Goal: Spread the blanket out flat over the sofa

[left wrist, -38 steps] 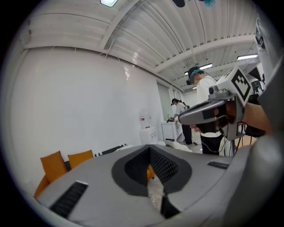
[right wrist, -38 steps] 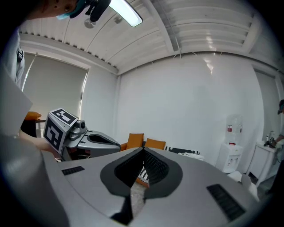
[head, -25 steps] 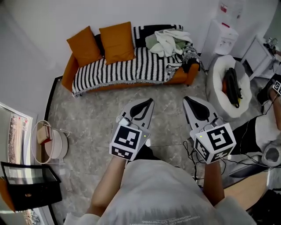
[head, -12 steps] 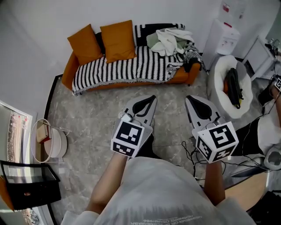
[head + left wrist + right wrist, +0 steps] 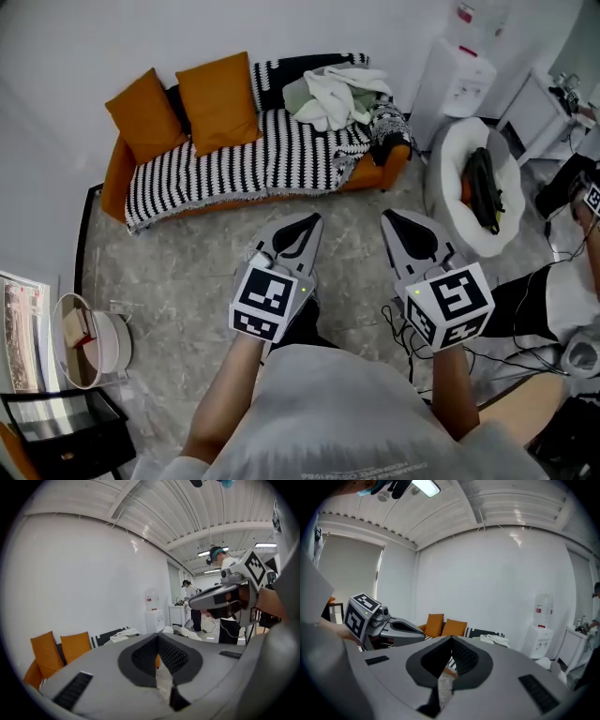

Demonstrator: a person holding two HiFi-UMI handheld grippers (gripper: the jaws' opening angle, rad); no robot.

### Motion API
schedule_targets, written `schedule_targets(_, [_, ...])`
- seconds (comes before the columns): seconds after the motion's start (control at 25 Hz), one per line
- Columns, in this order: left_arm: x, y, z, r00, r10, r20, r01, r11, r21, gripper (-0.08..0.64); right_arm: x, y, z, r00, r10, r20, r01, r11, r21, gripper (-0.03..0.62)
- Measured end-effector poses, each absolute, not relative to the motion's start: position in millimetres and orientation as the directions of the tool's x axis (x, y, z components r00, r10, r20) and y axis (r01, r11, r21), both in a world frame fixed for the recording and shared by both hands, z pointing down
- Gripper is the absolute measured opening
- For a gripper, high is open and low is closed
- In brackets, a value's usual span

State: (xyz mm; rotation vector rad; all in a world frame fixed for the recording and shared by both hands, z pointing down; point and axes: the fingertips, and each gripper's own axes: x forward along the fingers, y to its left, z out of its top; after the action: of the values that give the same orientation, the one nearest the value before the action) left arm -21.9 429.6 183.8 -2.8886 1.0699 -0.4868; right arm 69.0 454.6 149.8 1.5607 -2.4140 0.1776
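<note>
Head view: one orange sofa stands against the wall and carries two orange cushions at its left end. One black-and-white striped blanket lies over the seat and part of the backrest, bunched at its right end. One heap of pale cloth rests on the blanket there. The left gripper and the right gripper are held side by side over the floor in front of the sofa, well apart from the blanket. One water dispenser and one round white seat stand right of the sofa.

Left gripper view: the two fingers are pressed together at their tips, with nothing between them.

Right gripper view: the two fingers likewise meet and are empty. Both cushions and the dispenser show beyond them.
</note>
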Motion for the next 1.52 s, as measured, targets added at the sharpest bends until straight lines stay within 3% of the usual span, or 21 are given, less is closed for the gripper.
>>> schedule_targets(0.84, [-36, 204, 216, 0.662, -0.640, 0.391, -0.680, -0.732, -0.048, 0.008, 53, 218, 185, -0.430, -0.809, 0.401, -0.889, 0.458, -0.028, 0.000])
schedule_targets(1.52, [-55, 48, 280, 0.642, -0.602, 0.475, -0.702, -0.710, 0.049, 0.009, 40, 57, 266, -0.423, -0.730, 0.538, -0.885, 0.460, -0.072, 0.000])
